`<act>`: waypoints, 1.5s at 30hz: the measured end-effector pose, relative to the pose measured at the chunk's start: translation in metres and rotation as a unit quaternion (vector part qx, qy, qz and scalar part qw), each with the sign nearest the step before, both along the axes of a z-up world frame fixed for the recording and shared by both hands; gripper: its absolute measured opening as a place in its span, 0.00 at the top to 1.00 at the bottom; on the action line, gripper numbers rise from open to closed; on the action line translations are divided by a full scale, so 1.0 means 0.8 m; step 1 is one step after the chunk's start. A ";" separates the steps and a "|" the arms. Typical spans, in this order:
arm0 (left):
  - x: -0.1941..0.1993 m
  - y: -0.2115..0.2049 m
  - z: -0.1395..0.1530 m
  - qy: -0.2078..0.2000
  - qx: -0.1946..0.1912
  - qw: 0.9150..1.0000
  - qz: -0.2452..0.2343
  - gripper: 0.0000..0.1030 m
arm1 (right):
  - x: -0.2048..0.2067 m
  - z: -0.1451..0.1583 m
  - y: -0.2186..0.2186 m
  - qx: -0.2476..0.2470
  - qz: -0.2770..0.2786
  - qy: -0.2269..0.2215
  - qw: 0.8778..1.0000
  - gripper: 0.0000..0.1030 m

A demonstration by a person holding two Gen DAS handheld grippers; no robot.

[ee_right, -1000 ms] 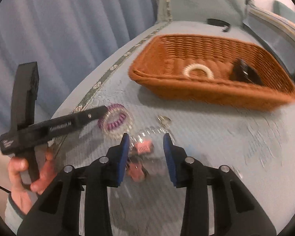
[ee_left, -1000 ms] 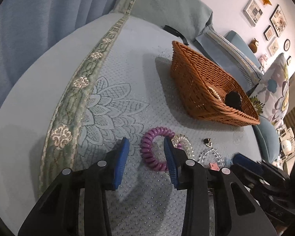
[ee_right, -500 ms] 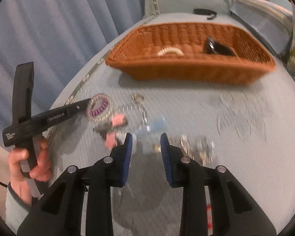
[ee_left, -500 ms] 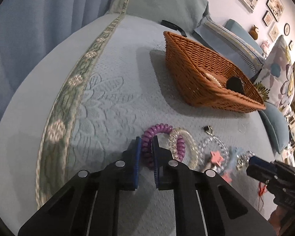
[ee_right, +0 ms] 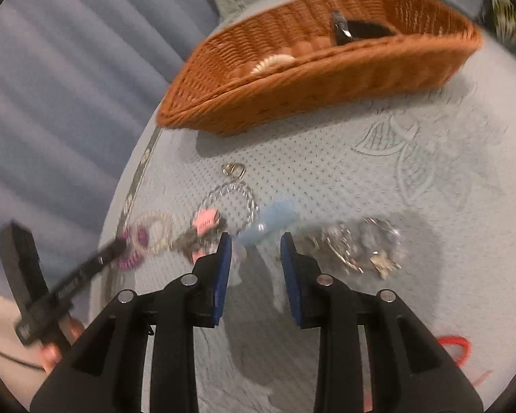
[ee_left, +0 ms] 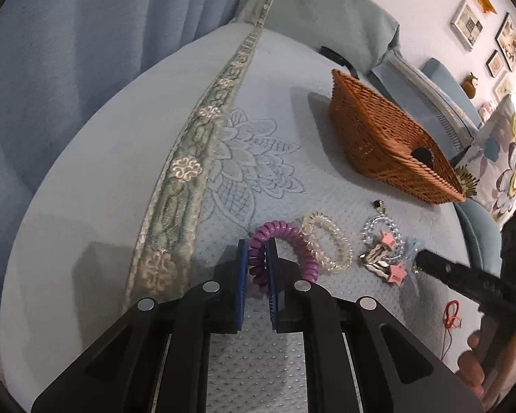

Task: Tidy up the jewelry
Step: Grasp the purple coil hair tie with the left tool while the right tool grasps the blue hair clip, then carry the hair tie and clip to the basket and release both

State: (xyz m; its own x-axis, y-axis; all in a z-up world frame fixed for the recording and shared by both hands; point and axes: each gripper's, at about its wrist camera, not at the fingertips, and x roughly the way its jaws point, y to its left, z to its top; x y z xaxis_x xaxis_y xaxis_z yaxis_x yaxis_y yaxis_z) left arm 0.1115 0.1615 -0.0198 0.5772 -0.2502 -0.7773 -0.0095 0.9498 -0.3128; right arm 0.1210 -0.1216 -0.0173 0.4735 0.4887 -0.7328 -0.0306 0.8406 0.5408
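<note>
L gripper [ee_left: 258,261] is clenched on the near arc of the purple coil hair tie [ee_left: 282,241]; the rest of the loop fans out ahead and to the right, lying on the bedspread [ee_left: 258,130]. No long axis, it's a ring, springy plastic coil. Touching its far side is a clear coil tie [ee_left: 326,246]. R gripper [ee_right: 254,258] is partly parted w/ nothing pinched, a pale blue piece [ee_right: 271,223] just ahead betw. the jaws. Basket [ee_left: 378,137] sits well beyond, up and right of the L gripper, so the lift prob. goes that way.
</note>
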 end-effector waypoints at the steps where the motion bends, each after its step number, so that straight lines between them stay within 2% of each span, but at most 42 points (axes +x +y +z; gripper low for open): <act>1: 0.000 0.002 0.001 -0.002 0.005 1.000 0.003 0.92 | 0.003 -0.002 0.000 0.002 -0.007 0.002 1.000 0.74; 4: 0.000 0.007 0.007 -0.009 0.000 1.000 0.005 0.92 | 0.013 -0.007 0.006 0.009 -0.023 0.003 1.000 0.74; 6: -0.002 0.007 0.012 -0.014 0.007 1.000 0.001 0.92 | 0.014 -0.004 0.015 -0.010 -0.025 -0.006 1.000 0.75; 7: -0.004 0.005 0.013 -0.016 0.017 1.000 0.001 0.92 | 0.012 0.000 0.022 -0.032 -0.026 -0.017 0.999 0.83; 9: -0.006 0.004 0.019 -0.027 0.038 0.999 0.005 0.92 | 0.009 0.005 0.029 -0.053 -0.026 -0.033 0.998 0.85; 12: -0.007 0.012 0.024 -0.033 0.021 0.999 0.009 0.92 | -0.001 0.016 0.027 -0.071 -0.031 -0.063 0.995 0.93; 20: -0.016 0.012 0.038 -0.064 0.011 0.998 0.003 0.92 | -0.044 0.065 0.014 -0.092 0.001 -0.123 0.988 0.93; 26: -0.020 0.004 0.043 -0.076 0.012 0.997 -0.009 0.92 | -0.083 0.063 0.003 -0.087 0.050 -0.099 0.990 0.93; 31: -0.019 -0.001 0.041 -0.074 0.013 0.997 -0.012 0.92 | -0.099 0.025 0.005 -0.128 0.076 -0.066 0.987 0.93; 34: -0.019 -0.002 0.041 -0.075 0.014 0.997 -0.012 0.92 | -0.105 0.014 0.009 -0.132 0.085 -0.064 0.986 0.91; 36: -0.019 -0.002 0.041 -0.075 0.015 0.997 -0.011 0.92 | -0.110 0.013 0.009 -0.133 0.093 -0.072 0.984 0.84; 38: -0.017 -0.002 0.041 -0.074 0.015 0.997 -0.011 0.92 | -0.118 0.013 0.010 -0.143 0.094 -0.079 0.982 0.60; 39: -0.017 -0.003 0.041 -0.074 0.015 0.997 -0.011 0.92 | -0.122 0.012 0.011 -0.150 0.092 -0.084 0.981 0.56; 45: -0.018 -0.006 0.042 -0.079 0.018 0.997 -0.016 0.92 | -0.126 0.007 0.023 -0.193 0.084 -0.099 0.973 0.58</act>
